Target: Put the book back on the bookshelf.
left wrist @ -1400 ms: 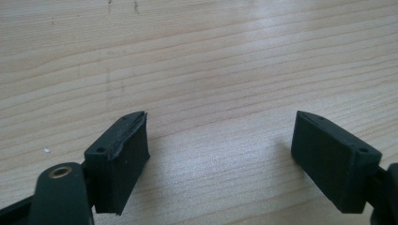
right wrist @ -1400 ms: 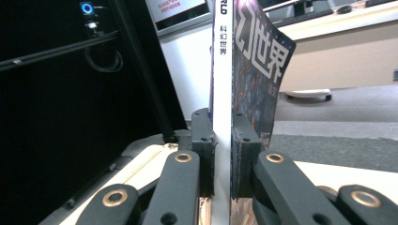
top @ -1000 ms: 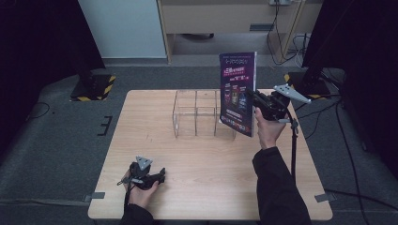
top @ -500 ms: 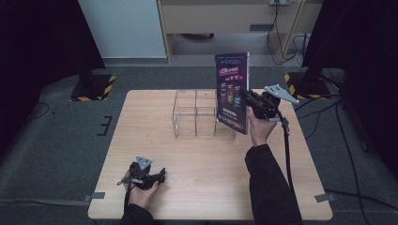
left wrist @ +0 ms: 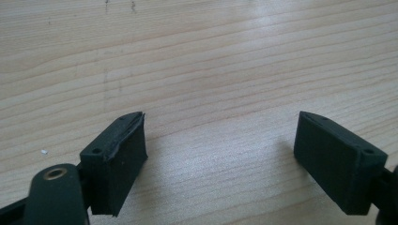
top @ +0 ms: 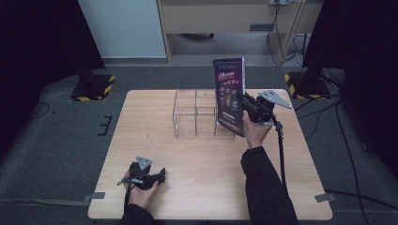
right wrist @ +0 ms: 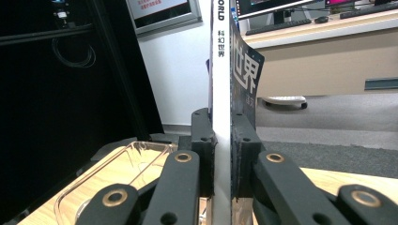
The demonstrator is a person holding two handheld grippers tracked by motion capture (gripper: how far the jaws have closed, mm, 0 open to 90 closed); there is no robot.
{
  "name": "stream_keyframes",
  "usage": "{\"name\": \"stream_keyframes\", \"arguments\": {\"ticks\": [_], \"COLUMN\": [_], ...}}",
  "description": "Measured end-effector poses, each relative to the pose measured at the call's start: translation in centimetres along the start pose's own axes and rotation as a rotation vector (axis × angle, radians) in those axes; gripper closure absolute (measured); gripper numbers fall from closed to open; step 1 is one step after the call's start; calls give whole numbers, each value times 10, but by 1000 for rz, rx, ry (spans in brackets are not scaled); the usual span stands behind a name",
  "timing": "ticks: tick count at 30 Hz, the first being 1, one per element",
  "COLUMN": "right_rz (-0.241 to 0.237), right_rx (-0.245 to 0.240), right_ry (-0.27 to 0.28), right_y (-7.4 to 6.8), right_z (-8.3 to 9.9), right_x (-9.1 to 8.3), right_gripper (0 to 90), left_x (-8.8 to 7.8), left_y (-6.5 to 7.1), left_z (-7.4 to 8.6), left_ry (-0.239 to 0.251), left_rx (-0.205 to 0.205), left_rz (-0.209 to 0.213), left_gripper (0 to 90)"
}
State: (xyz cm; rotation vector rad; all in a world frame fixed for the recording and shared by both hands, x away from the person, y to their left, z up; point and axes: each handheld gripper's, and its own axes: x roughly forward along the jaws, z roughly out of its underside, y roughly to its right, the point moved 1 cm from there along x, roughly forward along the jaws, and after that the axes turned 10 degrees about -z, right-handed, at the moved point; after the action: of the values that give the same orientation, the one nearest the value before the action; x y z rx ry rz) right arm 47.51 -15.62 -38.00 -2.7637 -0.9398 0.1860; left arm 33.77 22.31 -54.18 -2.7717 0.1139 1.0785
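Light wooden worktop (top: pixel 206 187) stands on grey carpeted floor (top: pixel 61 140). Black curtains (top: pixel 37 42) flank both sides. White panel (top: pixel 122 28) and beige desk (top: pixel 225 16) at rear. Yellow-black striped stand bases (top: pixel 96 86) rest on carpet; cables (top: pixel 286 42) trail behind.

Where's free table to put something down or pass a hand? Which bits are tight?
Free: the table's middle, between the left gripper and the clear organizer; also the strip left of the organizer. Crowded: the organizer's right side, where the right gripper holds the magazine upright.
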Motion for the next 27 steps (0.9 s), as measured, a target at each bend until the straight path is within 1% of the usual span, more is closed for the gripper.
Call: {"name": "stream_keyframes", "arguments": {"ticks": [6, 8, 16, 21, 27], "right_rz": [6, 9, 17, 21, 18], "right_rx": [-1, -11, -26, -51, -54], "right_ry": [15, 14, 17, 14, 16], "right_y": [2, 1, 3, 1, 0], "right_z": [6, 8, 20, 27, 34], "right_x": [-5, -6, -12, -14, -19], "right_gripper": [830, 830, 830, 830, 829], "left_x": [0, 0, 0, 0, 0], "left_y": [0, 0, 0, 0, 0], "left_z": [0, 0, 0, 0, 0], "left_ry": [1, 1, 1, 1, 1], "left_rx": [-2, -2, -2, -1, -2], "left_rz": [0, 0, 0, 0, 0], "left_gripper": [163, 163, 163, 163, 163]}}
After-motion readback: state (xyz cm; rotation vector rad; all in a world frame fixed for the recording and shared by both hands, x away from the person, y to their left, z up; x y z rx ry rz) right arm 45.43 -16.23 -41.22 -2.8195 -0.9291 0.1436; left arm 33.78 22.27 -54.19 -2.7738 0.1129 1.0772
